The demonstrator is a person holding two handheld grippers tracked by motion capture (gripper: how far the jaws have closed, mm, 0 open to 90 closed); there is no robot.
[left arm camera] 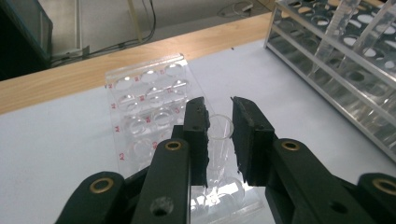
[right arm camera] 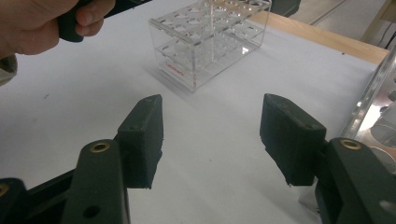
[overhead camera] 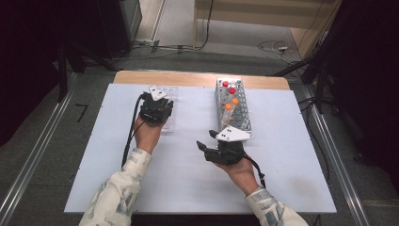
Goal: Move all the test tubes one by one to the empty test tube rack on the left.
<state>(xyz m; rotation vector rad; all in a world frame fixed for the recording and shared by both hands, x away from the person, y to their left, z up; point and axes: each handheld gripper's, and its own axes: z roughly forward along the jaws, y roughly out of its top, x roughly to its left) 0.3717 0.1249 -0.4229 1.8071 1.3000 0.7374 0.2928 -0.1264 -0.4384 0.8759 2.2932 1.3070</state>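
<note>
Gripping a clear tube (left arm camera: 218,140), the left claw (left arm camera: 219,135) is held over the rack (left arm camera: 140,93) at 12 o'clock for insertion; the right claw (right arm camera: 210,135) is kept released.

Big bare stretch of white table (overhead camera: 188,174) in front, lots of room to move. Clear rack (overhead camera: 168,109) stands on left side, metal rack (overhead camera: 234,110) on right side, well apart, open lane between them. Tubes with red and orange caps (overhead camera: 230,97) stick up from metal rack, block way over far end.
</note>
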